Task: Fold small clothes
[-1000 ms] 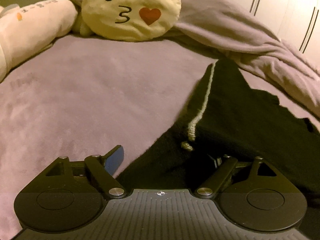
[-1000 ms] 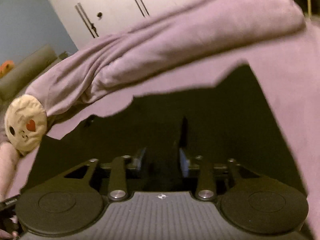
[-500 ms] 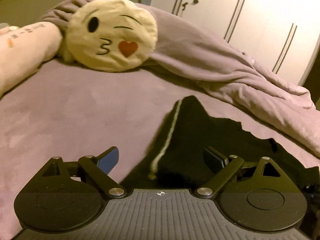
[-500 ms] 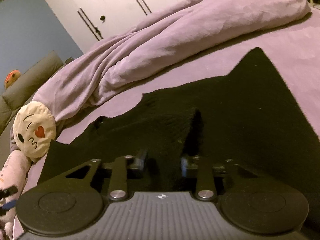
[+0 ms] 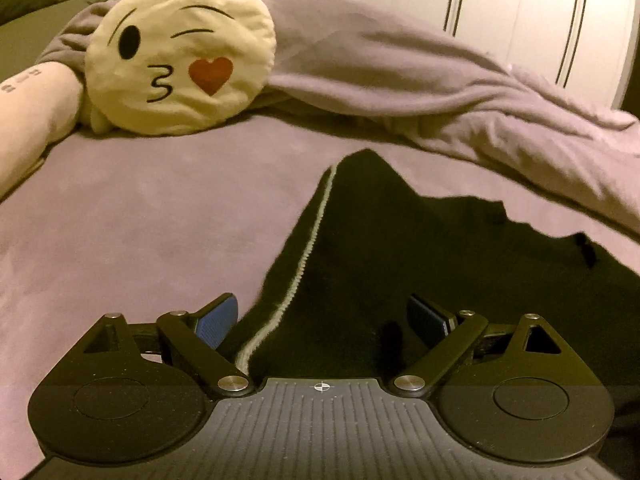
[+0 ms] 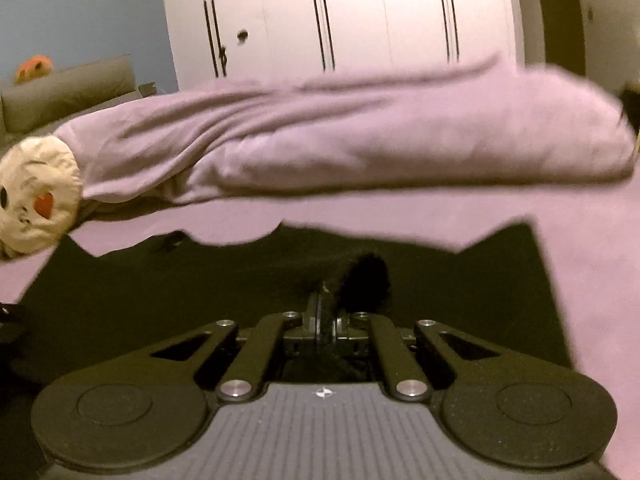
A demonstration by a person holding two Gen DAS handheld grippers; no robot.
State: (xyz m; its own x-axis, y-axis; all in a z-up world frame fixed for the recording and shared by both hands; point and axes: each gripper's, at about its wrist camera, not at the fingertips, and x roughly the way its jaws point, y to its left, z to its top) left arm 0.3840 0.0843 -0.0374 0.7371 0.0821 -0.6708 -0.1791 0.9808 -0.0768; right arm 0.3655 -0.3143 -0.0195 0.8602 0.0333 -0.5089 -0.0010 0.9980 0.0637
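Matt black knit garment (image 5: 420, 248) on soft, velvety mauve bedspread (image 5: 140, 220).

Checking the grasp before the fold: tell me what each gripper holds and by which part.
The right gripper is shut on a bunched pinch of the black garment; which part cannot be told. The left gripper is open over its white-trimmed edge, holding nothing.

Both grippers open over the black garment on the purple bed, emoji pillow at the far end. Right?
Not quite. The left gripper is open, its fingers spread over the black garment. But the right wrist view shows the right gripper shut on a pinch of that fabric. The rest holds: purple bed, emoji pillow at the far end.
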